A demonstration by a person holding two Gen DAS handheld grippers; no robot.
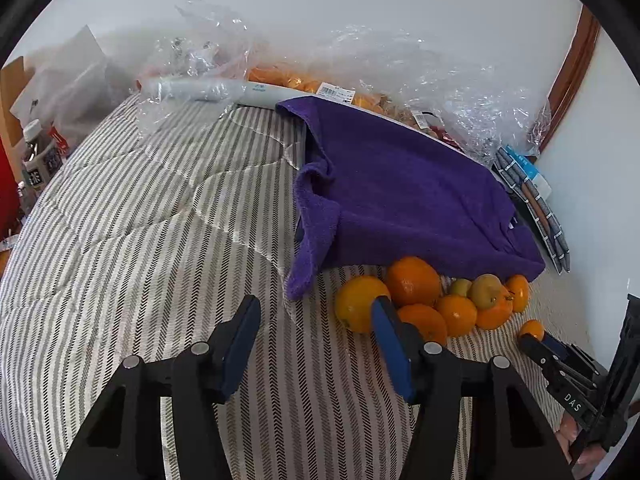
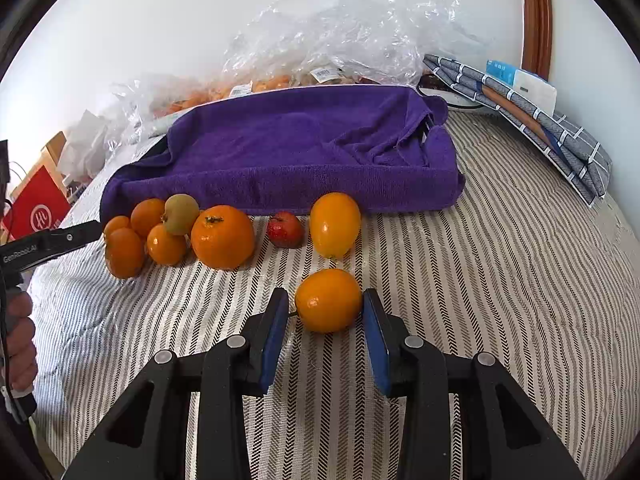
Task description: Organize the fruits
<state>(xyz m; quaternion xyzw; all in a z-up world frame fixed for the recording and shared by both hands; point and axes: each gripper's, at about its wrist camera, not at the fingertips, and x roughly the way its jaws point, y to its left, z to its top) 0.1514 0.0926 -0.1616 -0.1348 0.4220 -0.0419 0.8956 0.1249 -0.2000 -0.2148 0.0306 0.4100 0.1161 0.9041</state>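
Observation:
Fruit lies on a striped bedspread in front of a tray covered by a purple towel (image 2: 288,148). In the right wrist view a small orange (image 2: 329,300) sits between the tips of my open right gripper (image 2: 326,312), its pads just clear of it. Behind it lie a yellow-orange citrus (image 2: 335,224), a small red fruit (image 2: 285,230), a large orange (image 2: 222,237) and a cluster of small oranges with a greenish fruit (image 2: 181,213). My left gripper (image 1: 316,320) is open and empty, left of the fruit pile (image 1: 414,280). The towel (image 1: 400,184) also shows there.
Crumpled clear plastic bags (image 2: 352,28) with packaged fruit lie behind the tray along the wall. Folded grey checked cloths (image 2: 532,120) rest at the right. A red box (image 2: 38,206) and bottles (image 1: 36,152) stand off the bed's left side. A wooden frame (image 2: 536,12) is at the corner.

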